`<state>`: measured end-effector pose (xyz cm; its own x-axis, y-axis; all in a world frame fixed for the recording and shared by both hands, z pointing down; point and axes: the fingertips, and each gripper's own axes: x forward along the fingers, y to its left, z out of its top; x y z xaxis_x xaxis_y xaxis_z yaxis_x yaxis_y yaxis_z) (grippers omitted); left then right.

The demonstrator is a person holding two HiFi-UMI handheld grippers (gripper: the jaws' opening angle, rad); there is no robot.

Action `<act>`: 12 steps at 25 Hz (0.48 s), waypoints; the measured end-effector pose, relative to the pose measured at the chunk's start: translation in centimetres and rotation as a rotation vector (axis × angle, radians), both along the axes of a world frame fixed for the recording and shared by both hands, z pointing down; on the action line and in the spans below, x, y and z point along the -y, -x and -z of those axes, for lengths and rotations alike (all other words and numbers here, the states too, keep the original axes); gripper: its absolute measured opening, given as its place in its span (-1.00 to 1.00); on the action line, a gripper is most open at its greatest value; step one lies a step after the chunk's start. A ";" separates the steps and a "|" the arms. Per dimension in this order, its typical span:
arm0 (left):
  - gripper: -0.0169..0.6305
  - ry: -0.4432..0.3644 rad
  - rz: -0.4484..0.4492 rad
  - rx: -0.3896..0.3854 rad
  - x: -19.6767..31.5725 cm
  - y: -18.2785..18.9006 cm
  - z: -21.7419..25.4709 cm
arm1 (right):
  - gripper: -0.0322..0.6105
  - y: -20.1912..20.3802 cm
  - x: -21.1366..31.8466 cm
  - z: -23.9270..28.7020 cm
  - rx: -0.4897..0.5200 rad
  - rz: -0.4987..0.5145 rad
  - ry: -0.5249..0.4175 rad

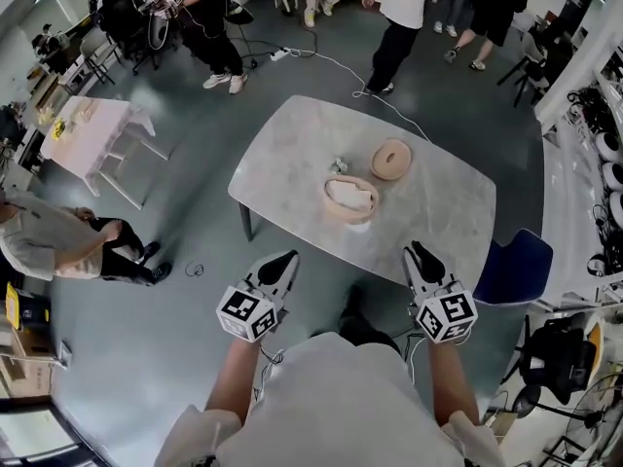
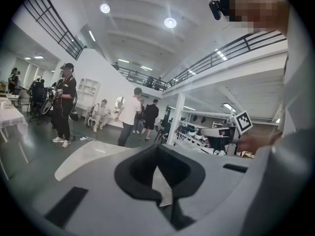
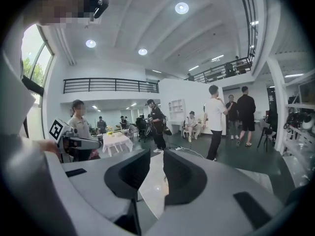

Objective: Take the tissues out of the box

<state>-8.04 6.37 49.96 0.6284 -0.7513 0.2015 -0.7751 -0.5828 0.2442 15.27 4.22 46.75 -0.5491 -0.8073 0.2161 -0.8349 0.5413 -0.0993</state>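
The left claw (image 1: 284,261), its jaws drawn together on nothing, and the right claw (image 1: 418,252), its jaws a narrow slit apart and likewise empty, hang short of the round box (image 1: 350,221) on the near side, one to either flank and both well apart from it. Neither touches anything. The box stands open on a pale marble table (image 1: 438,202), with its lid (image 1: 391,160) lying flat just beyond it and to the right. White tissues (image 1: 352,197) fill the inside of the box, bunched below the rim. A small pale object (image 1: 338,166) sits just beyond the box to the left; what it is cannot be made out. The opening appears done, since the lid is off, but the removal itself looks barely begun, if at all: the bulk of the tissues lies in the box. What remains, by this reading, is to bring a claw over the box, pinch the paper and lift it clear.
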 end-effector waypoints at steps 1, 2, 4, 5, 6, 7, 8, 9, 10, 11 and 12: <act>-0.92 0.003 0.002 0.005 0.9 -0.5 -0.1 | -0.58 -0.4 1.0 -0.1 -0.003 0.010 0.003; -0.92 0.007 0.004 0.009 1.8 -1.0 -0.1 | -0.58 -0.7 2.1 -0.2 -0.006 0.019 0.007; -0.92 0.014 0.013 0.012 3.6 -1.9 0.0 | -0.58 -1.3 4.3 -0.2 -0.005 0.038 0.017; -0.92 0.018 0.021 0.012 4.3 -2.3 0.0 | -0.58 -1.5 5.2 -0.4 -0.002 0.049 0.026; -0.92 0.023 0.029 0.013 5.0 -2.7 -0.1 | -0.58 -1.7 6.1 -0.7 0.000 0.061 0.035; -0.92 0.028 0.038 0.014 5.7 -3.0 -0.1 | -0.58 -1.9 7.0 -1.0 0.001 0.073 0.044; -0.92 0.031 0.047 0.017 6.5 -3.3 -0.1 | -0.58 -2.1 7.8 -1.3 0.002 0.086 0.052; -0.92 0.035 0.057 0.020 7.2 -3.6 -0.1 | -0.58 -2.3 8.7 -1.6 0.004 0.098 0.058; -0.92 0.038 0.066 0.025 7.9 -3.9 -0.2 | -0.58 -2.5 9.6 -1.9 0.006 0.111 0.064; -0.92 0.042 0.076 0.029 8.6 -4.2 -0.2 | -0.58 -2.6 10.4 -2.1 0.008 0.123 0.070; -0.92 0.045 0.085 0.031 9.2 -4.6 -0.2 | -0.58 -2.9 11.1 -2.3 0.009 0.135 0.075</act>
